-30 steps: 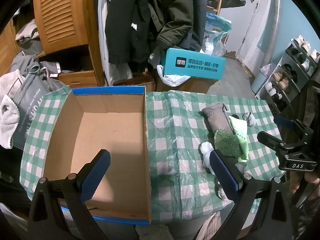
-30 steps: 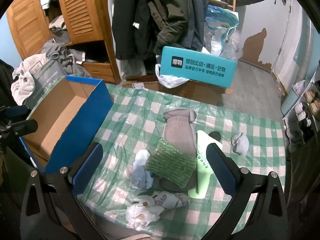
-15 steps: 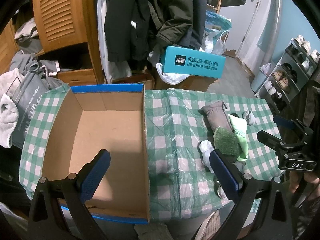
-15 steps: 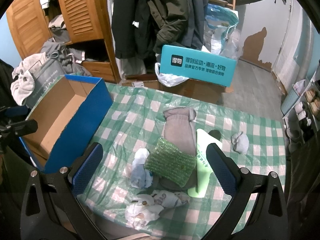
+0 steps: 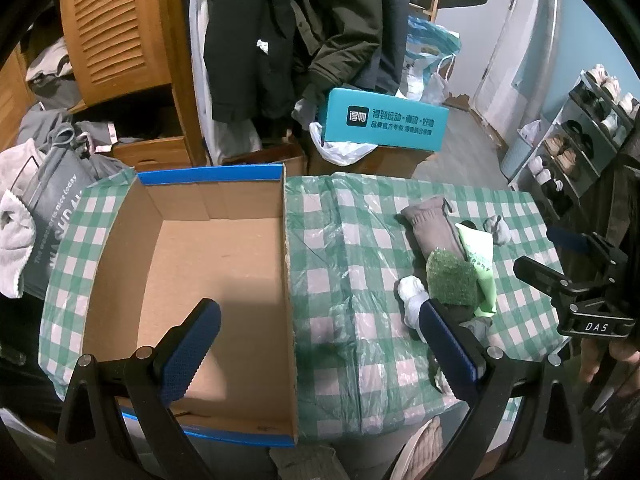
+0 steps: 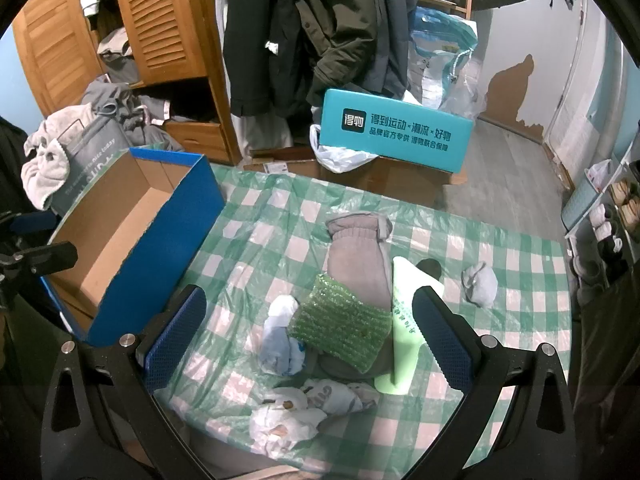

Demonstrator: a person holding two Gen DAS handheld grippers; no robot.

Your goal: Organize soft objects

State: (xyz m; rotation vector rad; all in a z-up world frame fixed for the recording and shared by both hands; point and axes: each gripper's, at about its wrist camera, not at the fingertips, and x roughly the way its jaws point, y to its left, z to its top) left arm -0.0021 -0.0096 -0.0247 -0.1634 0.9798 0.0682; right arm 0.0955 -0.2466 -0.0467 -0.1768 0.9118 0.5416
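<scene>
An open cardboard box with blue outer walls stands on the left of the green checked table. To its right lies a pile of soft things: a grey mitten, a green knitted pouch, a pale green packet, a white-blue balled sock, more balled socks at the near edge and a small grey sock apart at the right. My left gripper is open and empty above the box's right wall. My right gripper is open and empty above the pile.
A teal shoebox sits on cartons behind the table. Coats hang by a wooden wardrobe. A grey bag with a towel is at the left. A shoe rack stands at the right.
Both views have shifted only slightly; the left gripper has drifted a little back and up. Both grippers stay open and empty, and the soft things have not moved.
</scene>
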